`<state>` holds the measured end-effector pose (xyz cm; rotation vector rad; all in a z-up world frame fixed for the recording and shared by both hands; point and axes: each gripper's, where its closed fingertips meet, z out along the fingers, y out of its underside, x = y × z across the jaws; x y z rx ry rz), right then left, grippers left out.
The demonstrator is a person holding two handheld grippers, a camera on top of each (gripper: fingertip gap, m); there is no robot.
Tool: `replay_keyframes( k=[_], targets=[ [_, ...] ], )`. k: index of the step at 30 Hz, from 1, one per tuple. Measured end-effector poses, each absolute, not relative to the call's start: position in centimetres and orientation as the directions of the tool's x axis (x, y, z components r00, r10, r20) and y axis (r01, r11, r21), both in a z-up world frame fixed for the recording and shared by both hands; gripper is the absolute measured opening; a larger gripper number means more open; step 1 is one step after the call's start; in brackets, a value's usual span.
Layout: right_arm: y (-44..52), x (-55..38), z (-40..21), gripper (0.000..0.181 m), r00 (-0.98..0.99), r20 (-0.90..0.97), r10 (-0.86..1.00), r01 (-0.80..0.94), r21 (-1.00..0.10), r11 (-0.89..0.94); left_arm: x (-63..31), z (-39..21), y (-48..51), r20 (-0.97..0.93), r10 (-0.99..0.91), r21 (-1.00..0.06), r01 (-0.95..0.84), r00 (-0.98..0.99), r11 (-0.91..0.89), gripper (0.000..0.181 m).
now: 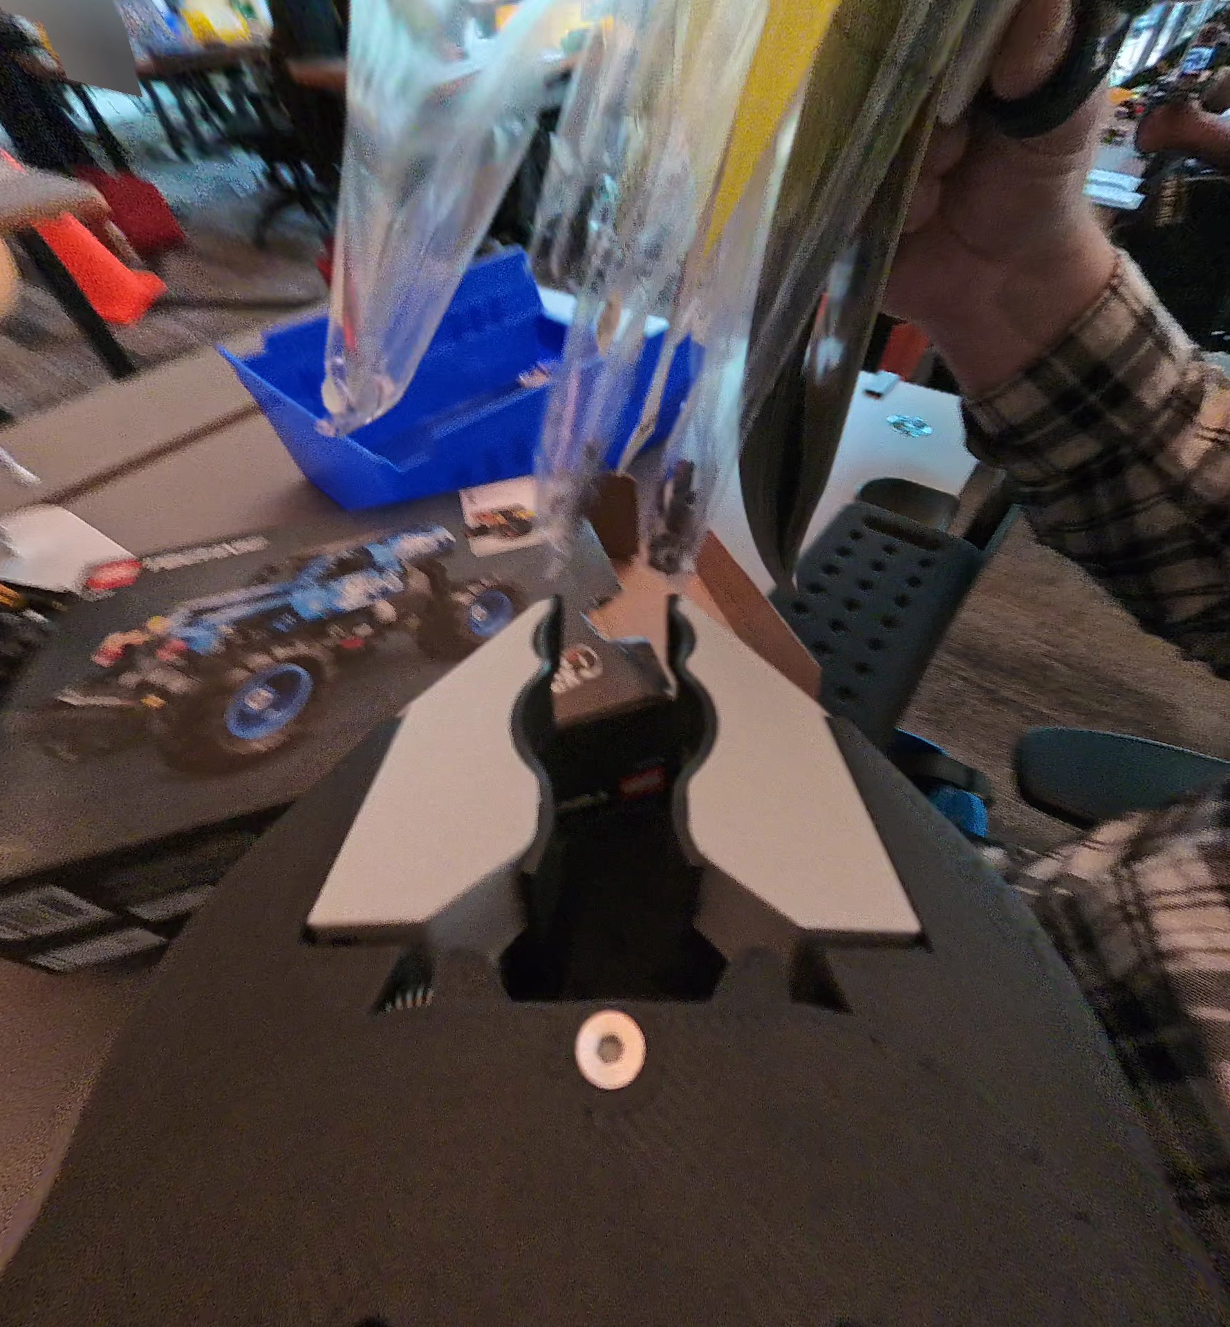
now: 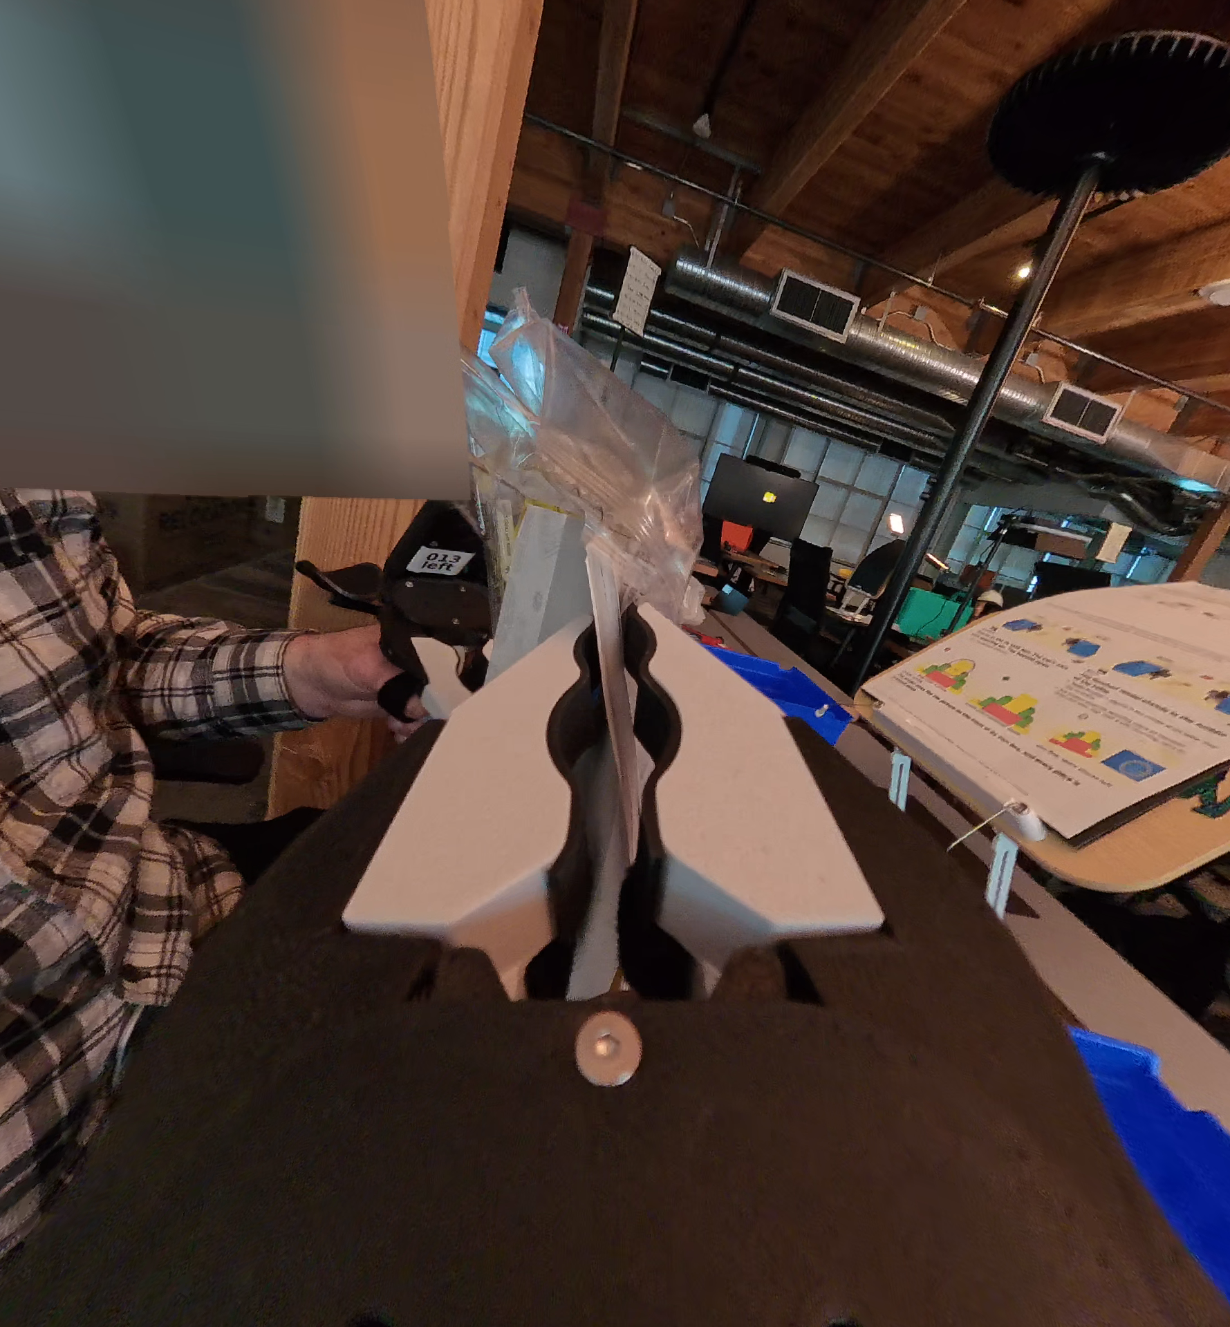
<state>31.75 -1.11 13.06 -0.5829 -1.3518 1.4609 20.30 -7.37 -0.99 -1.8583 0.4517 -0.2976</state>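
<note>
Crinkled clear plastic bags (image 2: 590, 445) in right gripper (image 2: 622, 617)

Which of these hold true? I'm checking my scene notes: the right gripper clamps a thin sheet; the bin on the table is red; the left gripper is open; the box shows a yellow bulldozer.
1. The right gripper clamps a thin sheet: true.
2. The bin on the table is red: false, the bin is blue.
3. The left gripper is open: true.
4. The box shows a yellow bulldozer: false, the box shows a blue big-wheeled truck.
</note>
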Motion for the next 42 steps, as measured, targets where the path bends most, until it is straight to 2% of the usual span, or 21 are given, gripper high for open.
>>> replay_keyframes(
  k=[1,4,6,7,10,11,13,15,19,22,25,30,42],
  targets=[
    [-1.0,31.8,12.5,0.003,-0.371,0.272,0.888,-0.346,-0.928,0.139,20.9,-1.8,-7.8,0.019,-0.454,-0.937,-0.143,0.891,-0.32,0.04],
    [-0.7,31.4,10.8,0.002,-0.366,0.266,0.892,-0.342,-0.93,0.136,23.5,-4.7,-9.1,0.057,-0.448,-0.912,-0.136,0.892,-0.386,0.069],
    [-0.5,31.2,10.1,0.002,-0.368,0.261,0.893,-0.343,-0.93,0.13,23.5,-7.3,-9.1,-0.032,-0.341,-0.877,-0.19,0.939,-0.441,0.095],
    [-0.5,31.0,9.8,0.002,-0.37,0.261,0.892,-0.342,-0.931,0.13,23.5,-8.3,-9.0,-0.093,-0.306,-0.86,-0.232,0.947,-0.456,0.094],
    [-0.8,30.5,9.0,0.003,-0.371,0.267,0.889,-0.337,-0.931,0.139,24.4,-9.9,-8.3,-0.202,-0.272,-0.838,-0.31,0.941,-0.45,0.084],
    [-0.9,30.4,8.9,0.003,-0.372,0.269,0.888,-0.34,-0.93,0.14,24.6,-10.1,-8.0,-0.199,-0.267,-0.844,-0.303,0.943,-0.442,0.074],
    [-1.3,30.4,8.7,0.003,-0.382,0.274,0.883,-0.345,-0.928,0.139,25.0,-10.9,-7.8,-0.151,-0.296,-0.843,-0.279,0.943,-0.459,0.042],
    [-1.6,30.4,8.5,0.002,-0.386,0.281,0.879,-0.349,-0.926,0.143,24.6,-11.0,-7.7,-0.122,-0.284,-0.852,-0.247,0.951,-0.461,0.033],
    [-1.6,30.1,8.6,0.002,-0.391,0.288,0.874,-0.359,-0.922,0.144,24.2,-10.7,-8.0,-0.092,-0.293,-0.868,-0.22,0.952,-0.445,0.002],
    [-1.7,29.4,9.0,0.002,-0.392,0.298,0.871,-0.364,-0.919,0.15,24.2,-9.7,-8.3,-0.004,-0.304,-0.893,-0.14,0.953,-0.427,0.0],
    [-1.7,29.1,9.7,0.002,-0.392,0.311,0.866,-0.373,-0.914,0.159,23.6,-8.6,-8.6,-0.023,-0.306,-0.905,-0.15,0.952,-0.397,0.0],
    [-1.6,29.2,12.0,0.002,-0.373,0.327,0.869,-0.412,-0.897,0.161,23.5,-5.1,-9.2,0.13,-0.356,-0.945,0.006,0.925,-0.328,0.0],
    [-2.8,32.7,20.7,0.002,-0.394,0.3,0.869,-0.467,-0.879,0.092,21.4,4.0,-9.2,0.297,-0.427,-0.955,0.256,0.854,-0.152,0.0]
  ],
)
